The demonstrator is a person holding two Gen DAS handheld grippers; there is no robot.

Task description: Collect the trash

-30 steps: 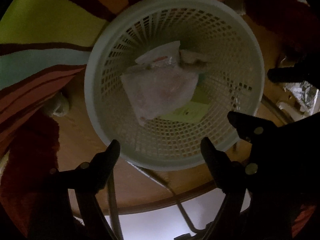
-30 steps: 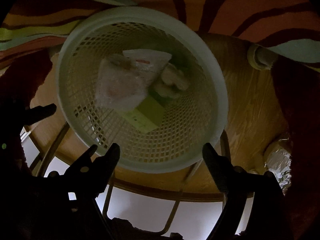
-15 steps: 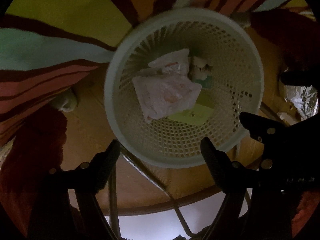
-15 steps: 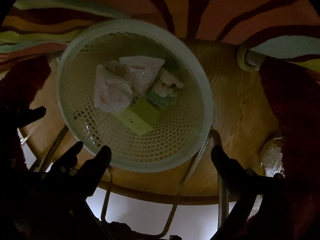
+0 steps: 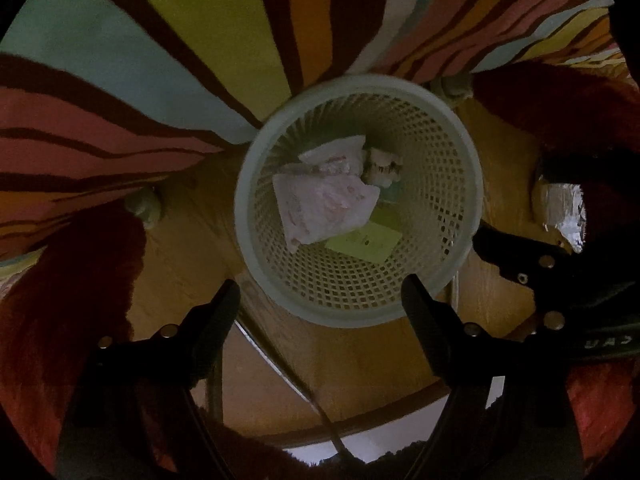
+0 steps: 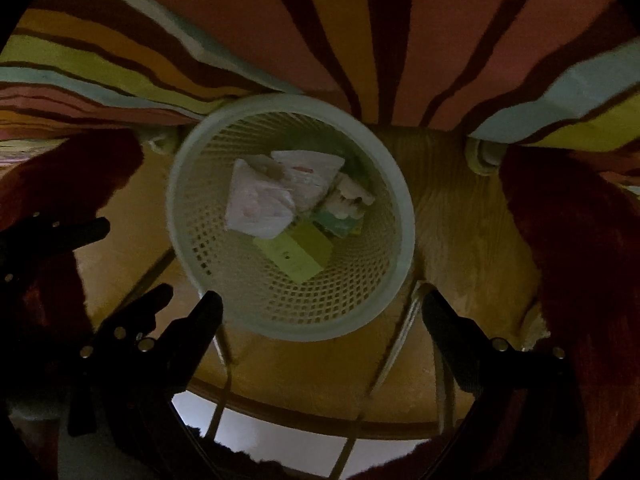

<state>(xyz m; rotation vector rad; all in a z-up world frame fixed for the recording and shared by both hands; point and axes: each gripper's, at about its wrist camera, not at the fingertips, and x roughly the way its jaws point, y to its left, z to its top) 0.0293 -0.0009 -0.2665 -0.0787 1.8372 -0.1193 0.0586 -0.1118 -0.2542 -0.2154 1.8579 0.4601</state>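
A pale plastic mesh basket (image 5: 245,216) (image 6: 405,216) stands below both grippers. In it lie a white plastic bag (image 5: 324,208) (image 6: 258,204), a yellow-green note (image 5: 364,242) (image 6: 298,252) and crumpled tissue (image 5: 382,166) (image 6: 352,196). My left gripper (image 5: 320,288) hangs open above the basket's near rim, nothing between its fingers. My right gripper (image 6: 322,302) is open very wide over the near rim and is also empty. The right wrist view shows the left gripper (image 6: 130,260) at the left edge. One right finger (image 5: 504,256) shows at the right of the left wrist view.
The basket rests on a round wooden surface (image 5: 360,360) with metal rods under it. A crumpled piece of foil (image 5: 564,212) lies on the wood to the right. A striped rug (image 5: 160,80) lies beyond, and dark red furry fabric (image 5: 60,300) flanks both sides.
Both grippers have risen away from the basket, which now looks smaller and farther. The right gripper's jaws have spread wider. The trash in the basket has not moved.
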